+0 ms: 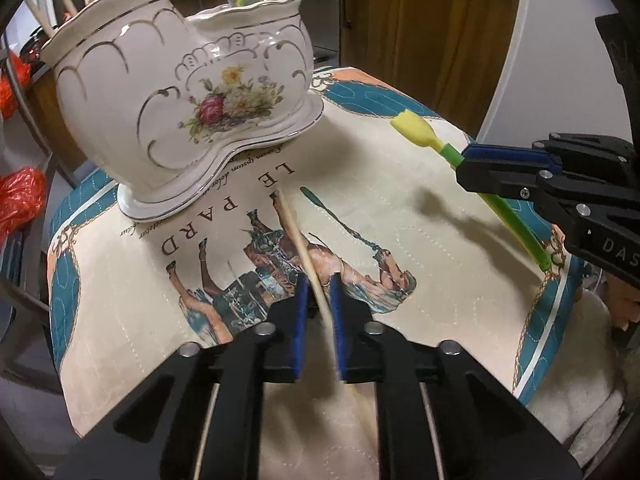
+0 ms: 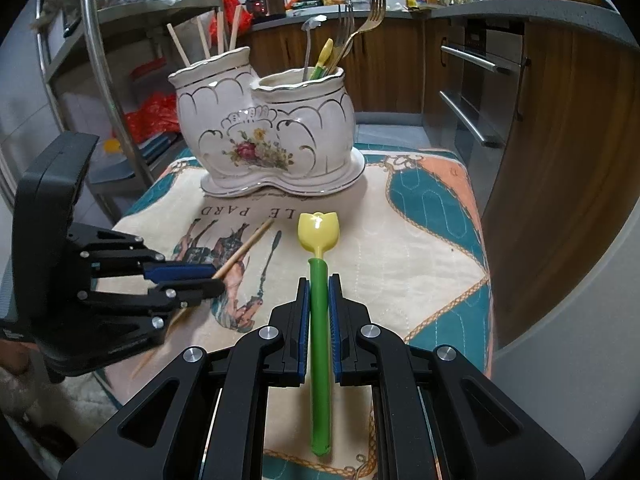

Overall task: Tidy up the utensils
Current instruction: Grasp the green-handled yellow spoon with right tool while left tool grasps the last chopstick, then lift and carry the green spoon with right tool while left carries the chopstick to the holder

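Observation:
A white porcelain utensil holder [image 1: 180, 92] [image 2: 264, 132] with two compartments stands at the far side of a printed cloth mat [image 1: 400, 208] [image 2: 400, 240]. Its left cup holds wooden chopsticks, its right cup forks and spoons. My left gripper [image 1: 319, 296] [image 2: 216, 280] is shut on a single wooden chopstick [image 1: 294, 236] [image 2: 248, 246] low over the mat; the stick's far tip points toward the holder. My right gripper [image 2: 319, 292] [image 1: 464, 168] is shut on the green handle of a yellow-headed spoon [image 2: 318, 232] [image 1: 416, 130], held above the mat with its shadow beneath.
A metal rack [image 2: 92, 60] with orange bags [image 1: 20, 196] stands left of the table. Wooden cabinets and an oven [image 2: 472, 92] lie to the right and behind. The mat's right edge [image 2: 484, 280] drops off to the floor.

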A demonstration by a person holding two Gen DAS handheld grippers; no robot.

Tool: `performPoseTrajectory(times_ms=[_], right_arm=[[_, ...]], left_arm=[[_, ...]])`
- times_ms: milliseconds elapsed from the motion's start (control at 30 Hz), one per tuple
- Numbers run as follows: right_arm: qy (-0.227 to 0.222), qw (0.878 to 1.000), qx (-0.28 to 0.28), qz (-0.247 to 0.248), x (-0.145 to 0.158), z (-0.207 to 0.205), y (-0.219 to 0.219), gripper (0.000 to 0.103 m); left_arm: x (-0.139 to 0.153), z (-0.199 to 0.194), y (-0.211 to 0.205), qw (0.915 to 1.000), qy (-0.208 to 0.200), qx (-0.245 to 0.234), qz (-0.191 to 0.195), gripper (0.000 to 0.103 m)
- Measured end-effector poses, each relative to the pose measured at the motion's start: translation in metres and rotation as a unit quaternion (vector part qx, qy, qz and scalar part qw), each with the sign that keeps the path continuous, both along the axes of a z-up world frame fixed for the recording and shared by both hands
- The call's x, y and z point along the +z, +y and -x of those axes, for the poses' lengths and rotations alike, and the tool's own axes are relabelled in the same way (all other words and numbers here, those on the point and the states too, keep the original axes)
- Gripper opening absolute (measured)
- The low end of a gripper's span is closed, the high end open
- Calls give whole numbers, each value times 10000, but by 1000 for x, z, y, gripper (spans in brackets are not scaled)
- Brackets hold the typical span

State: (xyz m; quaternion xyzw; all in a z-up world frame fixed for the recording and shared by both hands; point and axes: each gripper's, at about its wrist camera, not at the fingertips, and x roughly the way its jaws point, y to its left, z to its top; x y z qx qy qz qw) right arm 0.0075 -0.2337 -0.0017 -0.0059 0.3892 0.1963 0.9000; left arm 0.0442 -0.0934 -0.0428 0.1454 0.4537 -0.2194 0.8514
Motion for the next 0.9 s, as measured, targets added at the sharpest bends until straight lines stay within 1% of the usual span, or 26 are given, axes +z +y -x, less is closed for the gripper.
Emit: performPoseTrajectory(times_ms=[133, 300, 433, 533, 633, 733, 767, 867, 900], right_arm=[[-27, 10000, 19, 16, 2, 1, 1, 10], [-72, 10000, 39, 26, 5, 1, 2, 10], [-221, 9997, 79, -65, 11, 3, 5, 10], [-352, 9992, 131, -100, 15, 5, 7, 10], [-647, 9976, 96, -229, 26, 9, 4, 10], [-922, 9951, 42, -355, 37, 12, 1, 10], [-1014, 9941, 17, -396, 41, 12, 0, 10], [-1350, 9891, -57, -579, 57, 11, -1, 10], [-1499, 9866, -87, -642, 63, 10, -1, 10]], left_arm=[[2, 3, 5, 9999, 53, -119, -18, 5], [6, 13, 13, 9994, 153, -269, -128, 5], [6, 15, 20, 9995, 154, -256, -47, 5], [8, 17, 23, 9995, 45, -301, 38, 5], [18, 27, 35, 9989, -209, -321, 260, 5], [37, 35, 55, 9952, -648, -298, 673, 5], [45, 38, 63, 9925, -865, -270, 825, 5], [65, 41, 82, 9840, -1335, -114, 1176, 5], [75, 42, 92, 9774, -1564, -37, 1423, 5]])
